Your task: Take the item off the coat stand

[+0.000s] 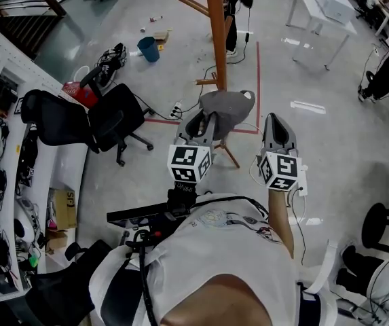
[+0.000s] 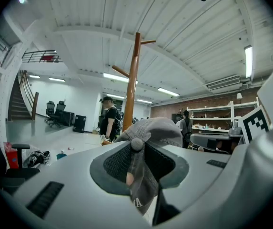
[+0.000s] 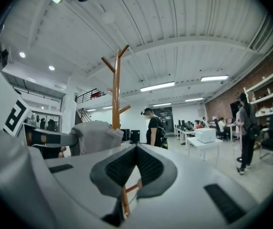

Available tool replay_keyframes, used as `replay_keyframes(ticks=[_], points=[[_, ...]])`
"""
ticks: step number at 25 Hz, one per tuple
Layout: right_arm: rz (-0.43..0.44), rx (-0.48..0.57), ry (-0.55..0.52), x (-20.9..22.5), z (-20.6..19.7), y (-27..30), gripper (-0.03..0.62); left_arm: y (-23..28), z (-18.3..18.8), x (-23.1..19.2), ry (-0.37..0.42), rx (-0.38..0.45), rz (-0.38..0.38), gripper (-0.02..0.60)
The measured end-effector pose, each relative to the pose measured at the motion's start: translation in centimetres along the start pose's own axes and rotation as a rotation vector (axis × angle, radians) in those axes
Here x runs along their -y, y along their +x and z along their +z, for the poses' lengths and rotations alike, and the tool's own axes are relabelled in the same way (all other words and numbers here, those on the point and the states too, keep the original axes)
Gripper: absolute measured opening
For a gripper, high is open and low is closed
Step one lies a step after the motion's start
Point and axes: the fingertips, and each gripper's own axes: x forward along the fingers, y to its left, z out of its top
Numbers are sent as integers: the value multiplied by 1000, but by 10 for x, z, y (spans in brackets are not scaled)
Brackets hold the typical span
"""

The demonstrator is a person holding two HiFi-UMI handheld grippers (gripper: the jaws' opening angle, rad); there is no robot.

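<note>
my left claw (image 1: 206,121) is pinching the grey cap (image 1: 229,104). the cap hangs at the claw's 12 o'clock, near the stand (image 1: 216,32) pole, which rises further off at 12. my right claw (image 1: 276,122), at 3 o'clock of the left, is pressed together and empty.

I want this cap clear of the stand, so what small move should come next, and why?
Probably draw the left claw back toward you. It is shut on the grey cap, which sits close beside the coat stand and looks free of its pegs; the right claw is shut and empty.
</note>
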Motion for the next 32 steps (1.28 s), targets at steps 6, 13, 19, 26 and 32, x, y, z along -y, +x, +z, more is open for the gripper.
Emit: replay_keyframes(ticks=[6, 13, 19, 26, 32], points=[[4, 1, -7, -5, 0, 3, 5, -1, -1, -4, -3, 1, 3, 97], [9, -1, -7, -5, 0, 4, 5, -1, 1, -5, -4, 4, 11, 97], [12, -5, -9, -9, -1, 5, 5, -3, 0, -8, 10, 0, 16, 97], [17, -9, -19, -10, -4, 8, 5, 0, -2, -9, 9, -6, 15, 97], [20, -7, -22, -13, -3, 10, 5, 1, 1, -10, 8, 0, 7, 97]])
